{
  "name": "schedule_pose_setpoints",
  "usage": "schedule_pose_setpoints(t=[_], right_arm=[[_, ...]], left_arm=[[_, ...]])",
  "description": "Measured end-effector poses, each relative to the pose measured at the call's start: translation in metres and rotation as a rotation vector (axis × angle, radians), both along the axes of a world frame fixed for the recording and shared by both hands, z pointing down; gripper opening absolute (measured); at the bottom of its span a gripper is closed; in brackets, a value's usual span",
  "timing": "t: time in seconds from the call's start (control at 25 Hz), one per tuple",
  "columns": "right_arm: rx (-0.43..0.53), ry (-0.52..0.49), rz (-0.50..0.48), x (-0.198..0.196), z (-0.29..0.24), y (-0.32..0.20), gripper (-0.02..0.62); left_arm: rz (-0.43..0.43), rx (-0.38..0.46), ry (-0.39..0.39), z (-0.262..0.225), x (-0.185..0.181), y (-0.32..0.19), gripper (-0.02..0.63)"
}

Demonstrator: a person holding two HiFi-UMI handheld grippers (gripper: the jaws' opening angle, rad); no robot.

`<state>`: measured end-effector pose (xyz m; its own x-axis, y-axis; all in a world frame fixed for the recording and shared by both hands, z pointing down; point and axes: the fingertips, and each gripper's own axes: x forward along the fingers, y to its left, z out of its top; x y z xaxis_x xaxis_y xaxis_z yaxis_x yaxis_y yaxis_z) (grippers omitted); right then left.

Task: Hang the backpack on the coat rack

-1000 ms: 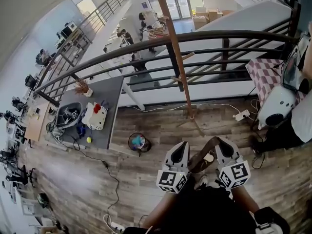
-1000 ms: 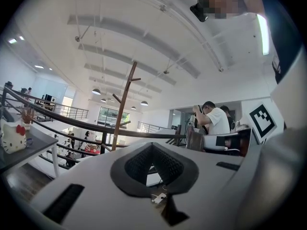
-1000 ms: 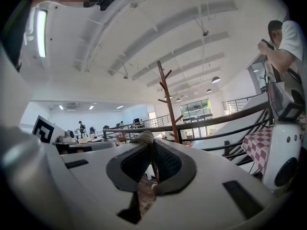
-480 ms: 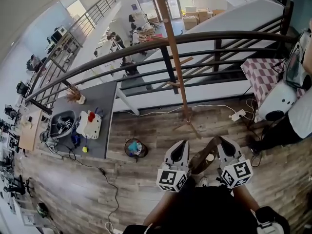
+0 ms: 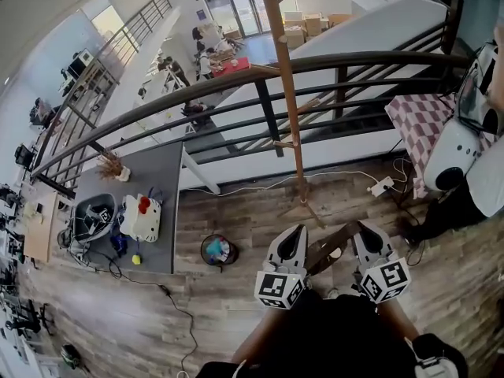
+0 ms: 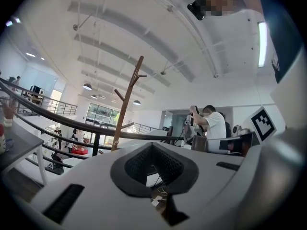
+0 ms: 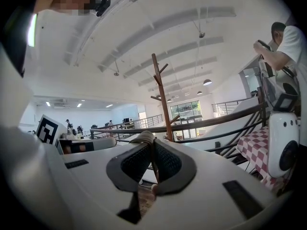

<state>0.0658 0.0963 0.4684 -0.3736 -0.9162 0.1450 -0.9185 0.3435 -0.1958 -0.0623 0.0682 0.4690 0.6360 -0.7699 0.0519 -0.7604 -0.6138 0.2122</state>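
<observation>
The wooden coat rack (image 5: 287,93) stands on the plank floor just inside the railing, its foot a short way ahead of both grippers. It also shows as a branched pole (image 6: 125,109) in the left gripper view and as a pole (image 7: 163,99) in the right gripper view. My right gripper (image 5: 364,227) is shut on a brown backpack strap (image 5: 327,252), which sticks up between its pads as a strap end (image 7: 143,138). My left gripper (image 5: 295,231) is shut, and nothing shows between its pads (image 6: 144,164). A black bulk (image 5: 331,337) hangs below the grippers; its outline is unclear.
A dark metal railing (image 5: 236,81) runs behind the rack. A grey table (image 5: 157,172) with clutter stands at the left, and a small round basket (image 5: 218,250) sits on the floor beside it. A power strip (image 5: 383,186), a checkered cloth (image 5: 421,120) and a person (image 7: 288,42) are at the right.
The head view has shifted, so the rack's foot now sits a little nearer the grippers. Both grippers stay shut, and the strap is still in the right one.
</observation>
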Motion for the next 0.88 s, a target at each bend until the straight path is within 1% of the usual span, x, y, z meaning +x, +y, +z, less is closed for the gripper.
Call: schedule_pose_setpoints(t=[0.24, 0.44, 0.68, 0.88], right_arm=[[0.005, -0.011, 0.03, -0.011, -0.001, -0.019, 0.026], [-0.002, -0.006, 0.033, -0.016, -0.004, -0.033, 0.026], [-0.013, -0.003, 0.004, -0.021, -0.002, -0.051, 0.026], [-0.018, -0.012, -0.028, -0.019, -0.004, -0.06, 0.026]], left_arm=[[0.037, -0.017, 0.0, 0.007, -0.009, -0.016, 0.008], [0.043, -0.028, -0.004, 0.008, -0.008, -0.025, 0.008], [0.037, -0.045, -0.014, 0.01, -0.001, -0.041, 0.008], [0.028, -0.035, -0.008, 0.007, 0.013, -0.055, 0.008]])
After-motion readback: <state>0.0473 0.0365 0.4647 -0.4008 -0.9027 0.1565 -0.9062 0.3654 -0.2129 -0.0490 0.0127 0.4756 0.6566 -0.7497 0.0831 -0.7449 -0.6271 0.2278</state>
